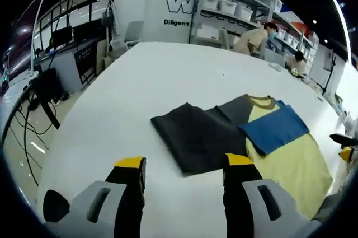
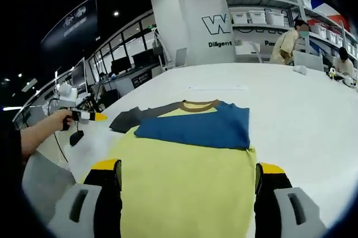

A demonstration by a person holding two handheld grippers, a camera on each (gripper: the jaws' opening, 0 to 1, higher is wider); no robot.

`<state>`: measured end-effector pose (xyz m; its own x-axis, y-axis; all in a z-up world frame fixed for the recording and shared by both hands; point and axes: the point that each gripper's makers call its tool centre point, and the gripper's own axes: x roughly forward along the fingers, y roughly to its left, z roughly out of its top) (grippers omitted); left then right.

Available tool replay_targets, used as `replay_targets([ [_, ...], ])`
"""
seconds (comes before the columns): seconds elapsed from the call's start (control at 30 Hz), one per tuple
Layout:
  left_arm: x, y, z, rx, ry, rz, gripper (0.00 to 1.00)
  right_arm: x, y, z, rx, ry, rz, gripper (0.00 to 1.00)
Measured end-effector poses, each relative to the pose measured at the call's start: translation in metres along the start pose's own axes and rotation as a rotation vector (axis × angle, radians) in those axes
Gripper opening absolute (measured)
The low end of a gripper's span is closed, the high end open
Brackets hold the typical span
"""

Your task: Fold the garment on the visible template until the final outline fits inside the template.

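Both claws gaped wide, holding nothing: left gripper [image 1: 184, 169], right gripper [image 2: 187, 175]. Centre frame in the right gripper view, the shirt [image 2: 187, 179] lay flat on the white table [image 2: 296, 103], yellow body, blue sleeve folded across, brown collar. Upper wall lettering [image 2: 221, 24] was cut off, unreadable.

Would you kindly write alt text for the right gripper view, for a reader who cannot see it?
A yellow T-shirt lies flat on a white table, one blue sleeve folded across its chest below the brown collar. The right tool hovers open over its hem, and at the left a person's hand holds the left tool.
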<state>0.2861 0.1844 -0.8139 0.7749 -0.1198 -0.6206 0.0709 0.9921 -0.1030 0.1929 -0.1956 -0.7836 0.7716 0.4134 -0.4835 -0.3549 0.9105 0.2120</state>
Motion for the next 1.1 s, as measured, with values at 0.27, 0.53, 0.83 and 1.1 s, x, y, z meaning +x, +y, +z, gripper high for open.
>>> replay_targets([
  [0.27, 0.024, 0.000, -0.016, -0.040, 0.087, 0.019, 0.44, -0.003, 0.003, -0.005, 0.012, 0.014, 0.002, 0.99],
  [0.53, 0.037, -0.004, -0.023, -0.071, 0.139, 0.006, 0.35, -0.009, 0.000, -0.003, -0.027, 0.016, -0.026, 0.99],
  [0.83, 0.039, 0.001, -0.022, -0.025, 0.143, 0.035, 0.07, -0.015, 0.008, 0.004, -0.003, -0.010, -0.012, 0.99],
  [1.1, 0.035, -0.005, -0.006, 0.030, 0.096, 0.023, 0.05, -0.020, 0.016, 0.013, -0.012, -0.019, 0.000, 0.99],
])
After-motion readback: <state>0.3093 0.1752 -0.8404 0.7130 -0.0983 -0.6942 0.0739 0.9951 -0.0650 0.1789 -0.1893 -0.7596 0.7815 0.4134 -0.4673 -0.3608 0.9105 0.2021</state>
